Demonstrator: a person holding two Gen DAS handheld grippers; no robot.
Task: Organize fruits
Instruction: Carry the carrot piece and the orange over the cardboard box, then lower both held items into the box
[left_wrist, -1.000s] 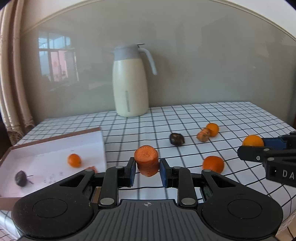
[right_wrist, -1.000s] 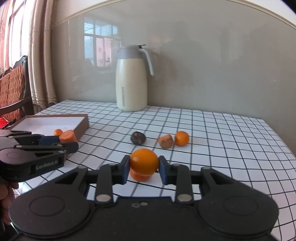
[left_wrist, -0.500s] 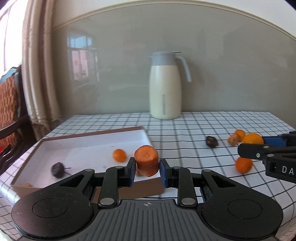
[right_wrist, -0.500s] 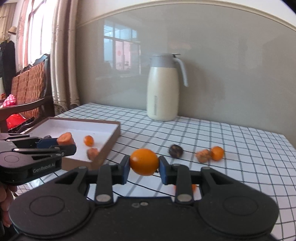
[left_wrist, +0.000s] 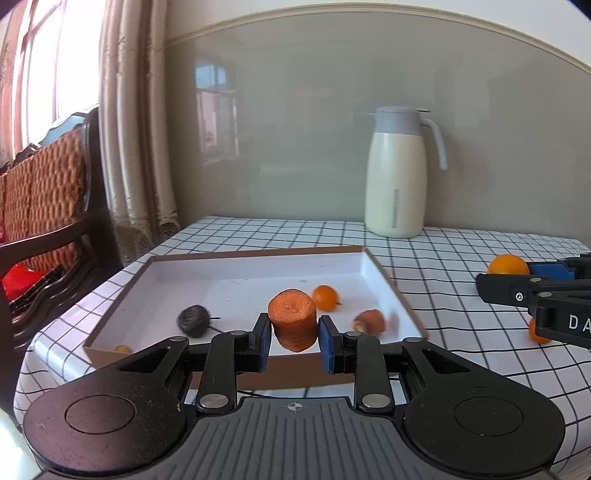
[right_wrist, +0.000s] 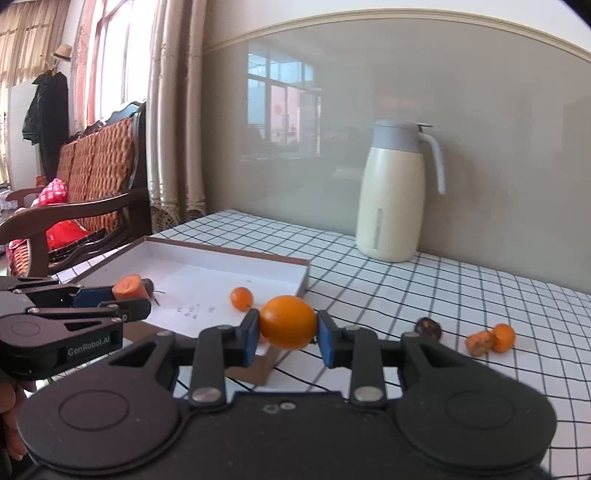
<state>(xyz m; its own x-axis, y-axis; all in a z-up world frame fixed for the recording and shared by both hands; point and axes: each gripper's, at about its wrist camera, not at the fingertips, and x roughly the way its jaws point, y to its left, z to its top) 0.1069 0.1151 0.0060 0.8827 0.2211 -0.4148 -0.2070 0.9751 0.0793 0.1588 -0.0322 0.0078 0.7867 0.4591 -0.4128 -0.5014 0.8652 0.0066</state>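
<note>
Both grippers are nearing the box (left_wrist: 380, 275); left gripper (left_wrist: 294, 338) clamping firm carrot chunk (left_wrist: 293, 319), right gripper (right_wrist: 287, 332) squeezing smooth orange (right_wrist: 288, 322) sideways.

Quick tally: four round orange citrus fruits: held orange (right_wrist: 288, 326) between the right jaws, small orange (left_wrist: 325, 297) just past the left jaws, table orange (right_wrist: 504, 336) and half-hidden orange (left_wrist: 537, 332) off to their right. Three stubby carrot chunks (left_wrist: 293, 319), two dark wrinkly round fruits (left_wrist: 194, 320), one cream jug (left_wrist: 395, 173), one shallow white box (left_wrist: 258, 254).
</note>
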